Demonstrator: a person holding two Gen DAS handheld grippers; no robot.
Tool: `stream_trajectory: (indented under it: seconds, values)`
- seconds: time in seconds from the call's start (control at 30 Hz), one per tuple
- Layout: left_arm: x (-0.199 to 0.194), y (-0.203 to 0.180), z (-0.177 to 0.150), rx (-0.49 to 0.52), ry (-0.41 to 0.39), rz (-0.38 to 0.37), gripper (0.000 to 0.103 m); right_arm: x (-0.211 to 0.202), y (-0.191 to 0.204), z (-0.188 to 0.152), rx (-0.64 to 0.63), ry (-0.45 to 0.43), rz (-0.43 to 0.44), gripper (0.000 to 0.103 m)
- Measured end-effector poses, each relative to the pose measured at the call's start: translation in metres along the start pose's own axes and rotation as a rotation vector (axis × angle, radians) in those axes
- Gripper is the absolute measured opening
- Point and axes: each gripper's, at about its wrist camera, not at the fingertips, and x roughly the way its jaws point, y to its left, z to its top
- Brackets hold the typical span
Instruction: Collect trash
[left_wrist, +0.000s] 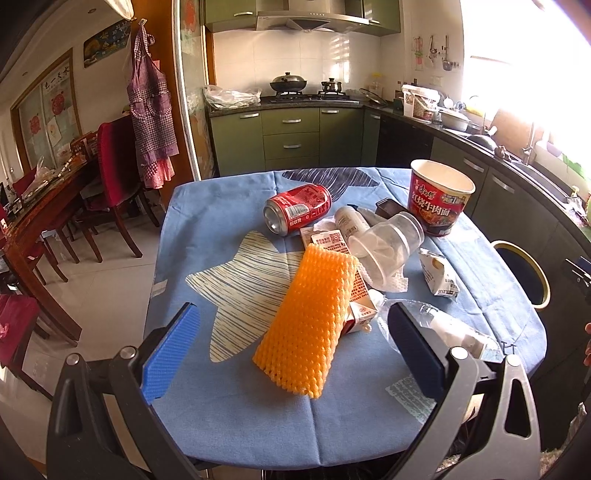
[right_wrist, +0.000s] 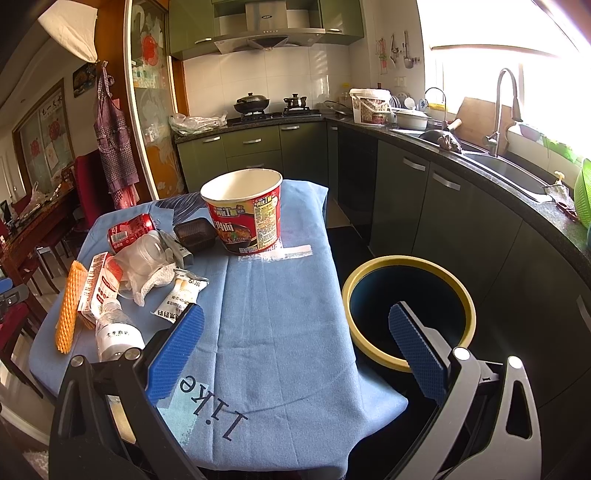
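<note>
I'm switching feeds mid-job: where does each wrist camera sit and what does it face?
Left wrist: behind the open left gripper, facing the orange foam net and red can.
Right wrist: behind the open right gripper, straddling the table edge and bin.
Shared: noodle cup, the can, net, bin, stove.

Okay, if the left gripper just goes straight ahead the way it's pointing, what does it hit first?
Most likely the orange foam net, which lies on the table between the open left gripper fingers' line. Behind it sit a small carton and the clear plastic cup. Depth is hard to judge.
</note>
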Motion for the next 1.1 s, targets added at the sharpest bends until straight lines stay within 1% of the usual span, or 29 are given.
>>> stream_trajectory:
  seconds: [1.1]
  values:
    - [0.0009,-0.0024,-0.0016,0.005,0.006,-0.007,0.097,0.0031,-0.0019,-0.0021,0.008,0.011,-0.002,0.099]
